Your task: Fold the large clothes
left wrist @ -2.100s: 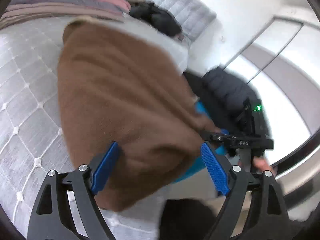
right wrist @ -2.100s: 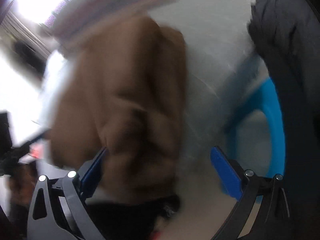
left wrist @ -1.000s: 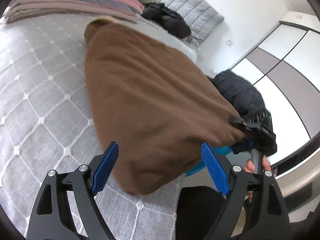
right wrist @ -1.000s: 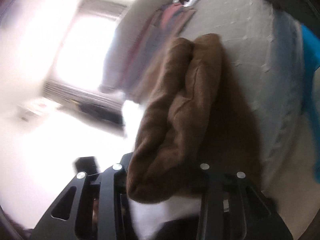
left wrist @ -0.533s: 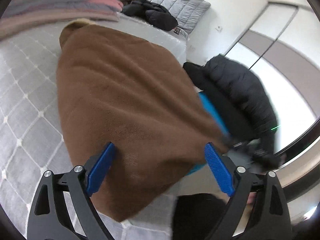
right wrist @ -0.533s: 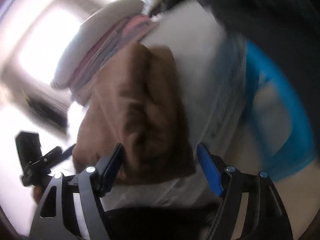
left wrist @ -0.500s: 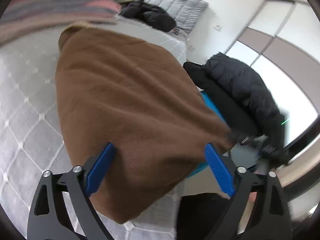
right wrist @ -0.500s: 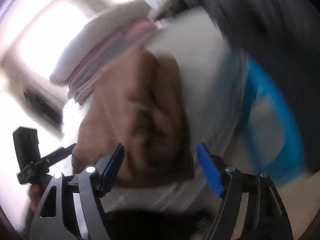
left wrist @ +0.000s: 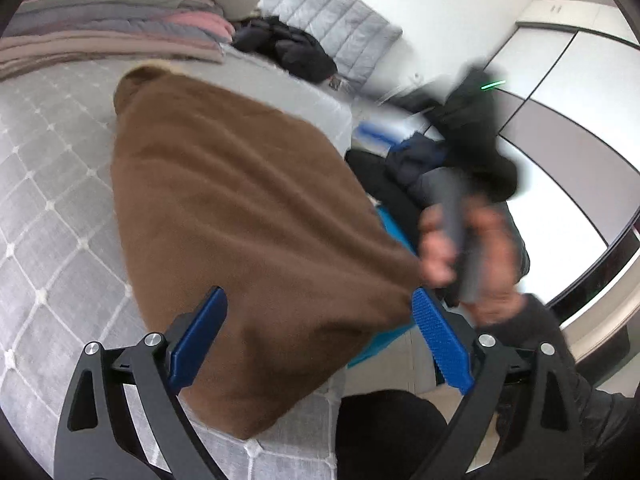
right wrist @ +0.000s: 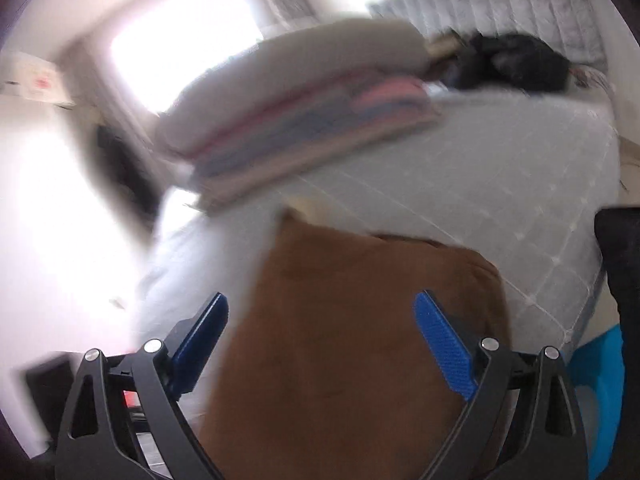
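A large brown garment (left wrist: 248, 220) lies folded on the grey quilted bed (left wrist: 48, 200), its near end hanging over the bed's edge. My left gripper (left wrist: 318, 334) is open and empty, its blue pads spread just above that near end. The right gripper, held in a hand, shows blurred at the right of the left wrist view (left wrist: 472, 152), lifted off the garment. In the right wrist view the right gripper (right wrist: 320, 336) is open and empty over the brown garment (right wrist: 360, 340).
Folded blankets and a pillow (left wrist: 120, 28) are stacked at the head of the bed. A black jacket (left wrist: 288, 50) lies by the headboard. Dark clothes (left wrist: 440, 176) sit on a blue chair (left wrist: 390, 228) right of the bed. Wardrobe doors (left wrist: 568, 92) stand beyond.
The right gripper held the garment's corner about a second ago, then let go and has swung up and away. The left gripper stays open over the near end.
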`<state>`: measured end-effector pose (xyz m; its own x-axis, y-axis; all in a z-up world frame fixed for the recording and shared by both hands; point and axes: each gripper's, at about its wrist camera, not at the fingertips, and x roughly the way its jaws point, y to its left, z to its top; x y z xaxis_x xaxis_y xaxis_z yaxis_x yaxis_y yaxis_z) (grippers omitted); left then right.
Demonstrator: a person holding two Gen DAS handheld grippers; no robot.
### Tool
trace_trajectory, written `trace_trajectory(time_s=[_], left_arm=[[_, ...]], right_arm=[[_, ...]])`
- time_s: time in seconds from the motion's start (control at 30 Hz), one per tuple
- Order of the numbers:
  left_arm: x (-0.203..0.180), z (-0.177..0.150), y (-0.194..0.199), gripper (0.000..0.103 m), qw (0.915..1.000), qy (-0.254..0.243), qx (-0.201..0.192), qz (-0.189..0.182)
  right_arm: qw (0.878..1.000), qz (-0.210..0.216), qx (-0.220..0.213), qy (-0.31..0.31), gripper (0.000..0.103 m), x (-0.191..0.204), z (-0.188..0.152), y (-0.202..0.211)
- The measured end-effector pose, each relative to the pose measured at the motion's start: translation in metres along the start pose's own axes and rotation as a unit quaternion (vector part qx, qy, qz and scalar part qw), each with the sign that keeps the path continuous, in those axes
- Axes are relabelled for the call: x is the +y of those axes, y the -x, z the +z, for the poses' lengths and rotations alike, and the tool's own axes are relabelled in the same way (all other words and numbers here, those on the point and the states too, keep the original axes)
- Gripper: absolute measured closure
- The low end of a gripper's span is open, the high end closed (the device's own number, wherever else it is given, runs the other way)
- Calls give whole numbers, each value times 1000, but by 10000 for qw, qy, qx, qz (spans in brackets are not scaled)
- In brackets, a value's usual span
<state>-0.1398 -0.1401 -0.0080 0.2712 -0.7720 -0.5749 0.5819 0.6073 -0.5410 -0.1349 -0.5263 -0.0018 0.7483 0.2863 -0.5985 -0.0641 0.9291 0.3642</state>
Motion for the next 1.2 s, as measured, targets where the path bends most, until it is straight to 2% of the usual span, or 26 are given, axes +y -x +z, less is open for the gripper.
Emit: trace_trajectory(time_s=[0.03,0.07,0.1,0.17,0.23,0.27,0.33,0.4,0.43,0.5,0.53,0.63,0.7,0.73,0.77,0.83,0.93,1.0,1.07,1.13,1.2], left_arm=[[4,1,0,13,10000,19,35,56],[10,0,-4,13,9999,41,124,94],[14,-2,-8,13,9996,64,235,144],[31,-10,-21,13,9974,154,600,365],[45,-19,-24,13,9964,203,748,349],[49,-19,-20,13,9969,221,691,313],[58,-13,-5,13,9983,314,339,365],[69,5,13,13,9979,563,-230,231],[72,16,19,13,9966,636,-494,181],[71,35,20,13,9952,608,-757,115],[69,42,17,13,9951,560,-813,53],[57,60,-9,13,9967,261,-741,-188],[55,61,-33,13,9987,114,-449,-191],[55,60,-45,13,9996,72,-250,-119],[57,55,-60,13,10000,-15,4,-62],[54,43,-69,13,9990,-387,-35,205],[52,44,-65,13,9987,-431,-5,258],[64,55,-57,13,10000,39,2,-13],[81,61,-43,13,9978,554,-76,-347],[99,65,-32,13,9943,972,-142,-410],[117,65,-27,13,9895,1377,-165,-414]], right_arm=[[9995,-170,212,-143,12,-19,-5,-25],[9979,-103,491,-421,12,-44,-25,-52],[9973,-74,485,-538,11,-58,-32,-61],[9975,-11,162,-686,11,-73,-46,-51],[9957,35,105,-921,12,-77,-42,-27],[9958,16,60,-915,12,-77,-36,-20],[9972,-32,-95,-736,11,-73,-21,-4],[9985,-94,-236,-493,7,-62,2,6],[9988,-127,-259,-407,7,-57,17,4],[9991,-141,-196,-344,7,-52,36,-5],[9993,-69,-123,-339,7,-49,45,-17],[9993,-121,135,-318,7,-57,37,-55],[9947,-695,739,-162,5,-70,21,-105],[9916,-749,1025,-259,5,-83,6,-126],[9927,-592,959,-436,5,-91,5,-125],[9921,-283,929,-789,6,-103,14,-111],[9896,-348,1048,-920,6,-105,19,-87],[9929,-253,873,-762,6,-96,16,-56],[9947,-525,777,-426,6,-87,5,-26],[9921,-872,890,-169,6,-85,-10,-8],[9868,-1076,1197,-177,6,-93,-28,1]])
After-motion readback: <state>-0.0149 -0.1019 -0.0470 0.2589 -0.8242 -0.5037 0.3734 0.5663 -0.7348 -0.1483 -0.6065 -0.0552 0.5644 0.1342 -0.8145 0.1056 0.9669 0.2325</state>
